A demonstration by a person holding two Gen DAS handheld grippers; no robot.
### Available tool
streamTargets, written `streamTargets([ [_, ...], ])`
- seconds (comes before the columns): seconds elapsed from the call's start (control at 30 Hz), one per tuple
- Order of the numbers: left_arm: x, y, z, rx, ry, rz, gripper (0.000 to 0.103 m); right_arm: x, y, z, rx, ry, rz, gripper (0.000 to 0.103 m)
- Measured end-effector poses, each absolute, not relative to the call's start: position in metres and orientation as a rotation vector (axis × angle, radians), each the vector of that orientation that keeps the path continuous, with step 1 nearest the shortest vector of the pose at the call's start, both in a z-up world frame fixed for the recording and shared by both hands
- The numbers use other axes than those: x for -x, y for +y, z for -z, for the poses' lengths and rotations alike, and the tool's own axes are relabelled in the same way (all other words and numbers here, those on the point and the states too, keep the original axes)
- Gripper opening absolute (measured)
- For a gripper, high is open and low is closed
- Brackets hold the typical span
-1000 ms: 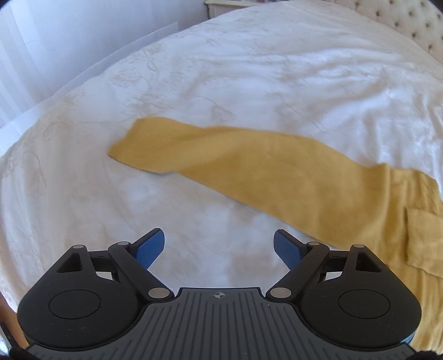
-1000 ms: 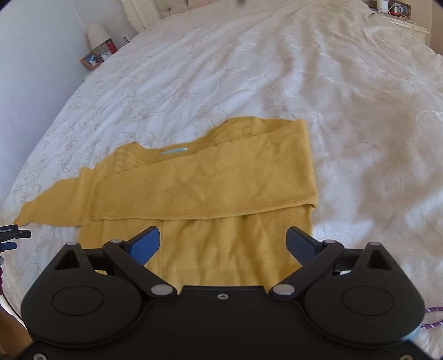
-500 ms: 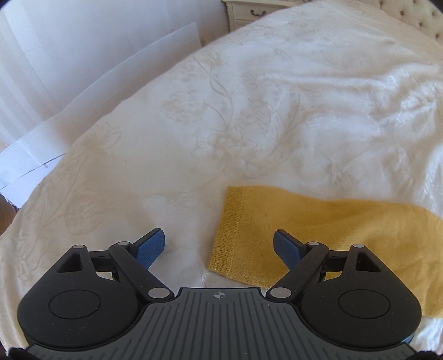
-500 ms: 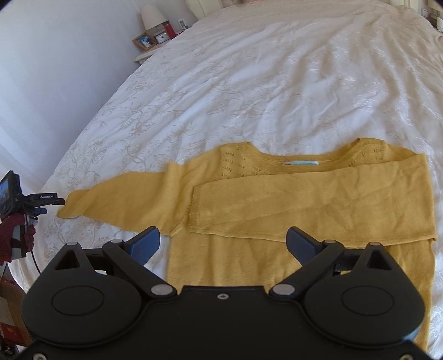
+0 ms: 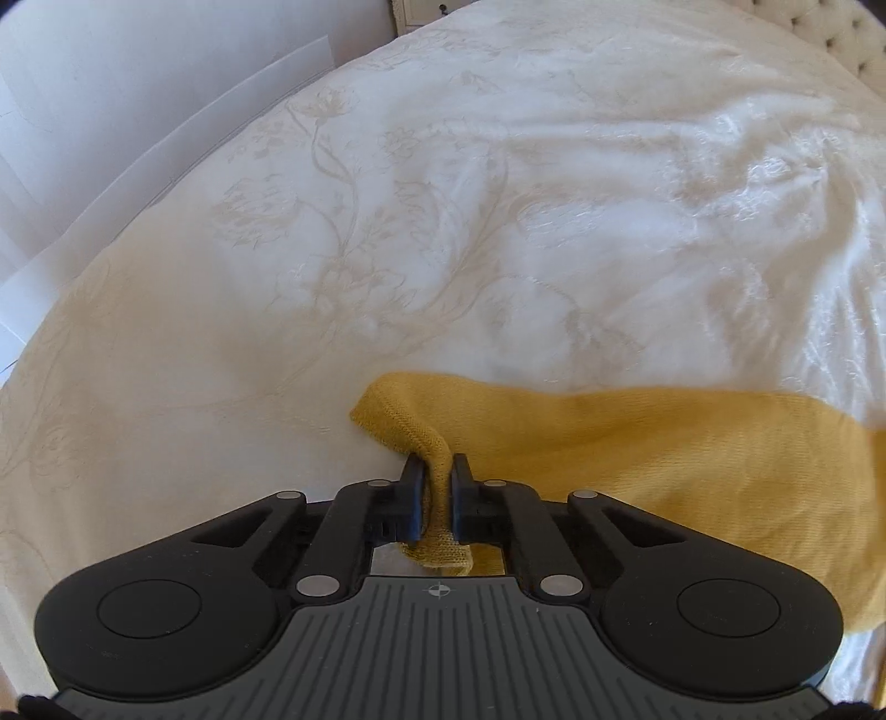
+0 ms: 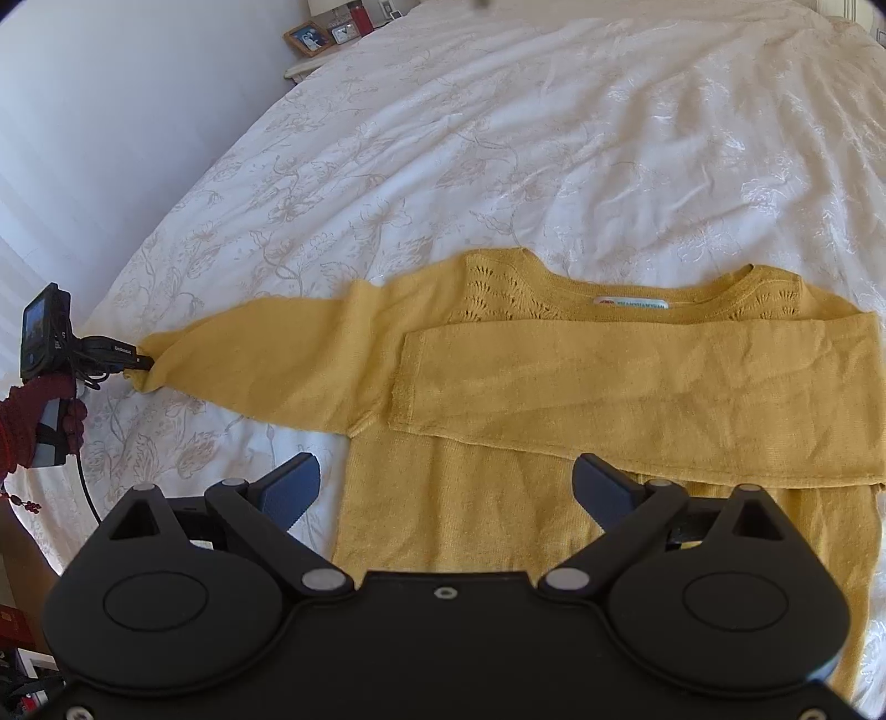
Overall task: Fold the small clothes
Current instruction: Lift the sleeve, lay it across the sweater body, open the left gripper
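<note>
A mustard yellow knit sweater [image 6: 554,399] lies flat on the white bedspread [image 6: 498,138], neck away from me. One sleeve is folded across the chest; the other sleeve [image 6: 260,360] stretches out to the left. My left gripper [image 5: 437,476] is shut on the cuff of that outstretched sleeve [image 5: 637,443], and it also shows in the right wrist view [image 6: 141,363] at the sleeve's end. My right gripper [image 6: 446,487] is open and empty, above the sweater's lower body.
The bed's left edge runs beside a white wall [image 6: 111,111]. A nightstand [image 6: 326,41] with a photo frame, clock and red item stands at the far left. A tufted headboard [image 5: 830,33] is at the far right of the left wrist view.
My left gripper moved onto the sleeve cuff and closed on it. My right gripper swung left, staying open above the sweater.
</note>
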State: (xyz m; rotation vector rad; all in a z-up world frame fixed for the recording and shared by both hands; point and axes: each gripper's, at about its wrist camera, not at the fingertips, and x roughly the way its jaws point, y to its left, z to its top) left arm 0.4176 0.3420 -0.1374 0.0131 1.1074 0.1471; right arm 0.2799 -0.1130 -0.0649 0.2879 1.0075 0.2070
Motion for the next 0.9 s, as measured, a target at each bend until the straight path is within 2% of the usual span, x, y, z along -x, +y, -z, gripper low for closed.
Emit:
streamTargets([
  [0.3,-0.391,0.258,0.040,0.039,0.937,0.067,0.009,-0.255,-0.143,0.078,-0.333,1.006,-0.212,0.098],
  [0.57,-0.357,0.124,-0.030,0.103,0.804,0.251,0.009,-0.227,-0.195,0.090,-0.387,0.990,-0.248,0.098],
  [0.73,-0.347,0.029,-0.034,0.109,0.777,0.393,0.009,-0.208,-0.241,0.092,-0.438,0.965,-0.221,0.098],
  [0.9,-0.340,-0.061,0.003,0.134,0.827,0.500,0.009,-0.193,-0.278,0.095,-0.477,0.948,-0.187,0.098],
])
